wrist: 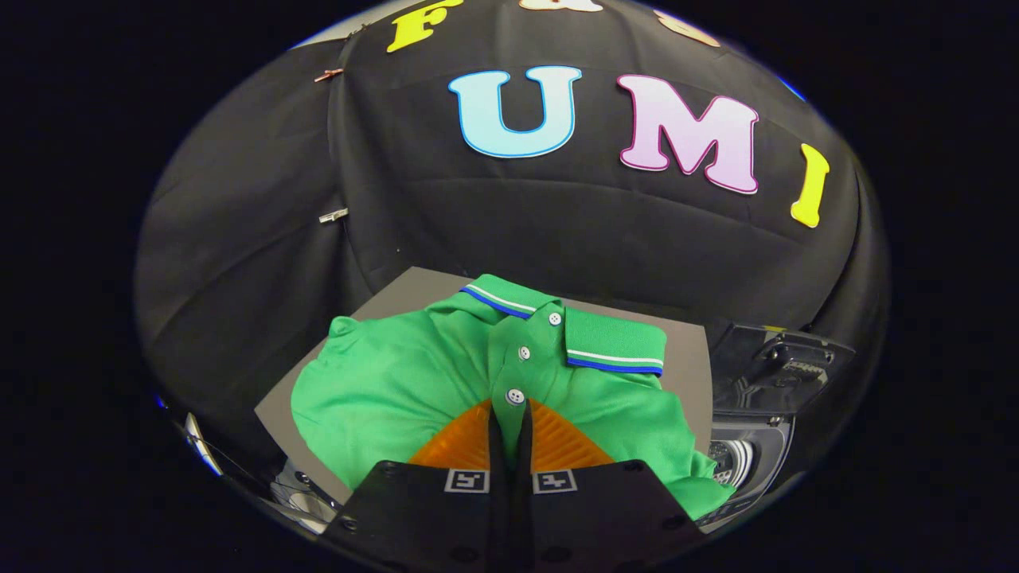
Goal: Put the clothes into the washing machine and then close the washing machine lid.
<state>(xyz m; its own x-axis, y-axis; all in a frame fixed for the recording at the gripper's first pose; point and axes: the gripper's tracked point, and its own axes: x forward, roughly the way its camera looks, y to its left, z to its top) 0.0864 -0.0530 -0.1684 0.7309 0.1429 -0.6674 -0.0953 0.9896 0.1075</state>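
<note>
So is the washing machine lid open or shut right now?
Open: the washing machine lid stands raised above the drum opening, beside the green polo shirt pinched in the gripper.

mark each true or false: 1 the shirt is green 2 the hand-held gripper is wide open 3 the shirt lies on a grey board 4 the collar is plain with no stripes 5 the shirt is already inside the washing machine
1. True: the polo shirt is green.
2. False: the hand-held gripper has its fingers closed together, pinching a fold of the shirt's button strip just below the lowest button.
3. True: the shirt lies on a grey board.
4. False: the collar has white and blue stripes along its edge.
5. False: the shirt is spread on the board; the washing machine sits beside the board, past the shirt's edge.
</note>
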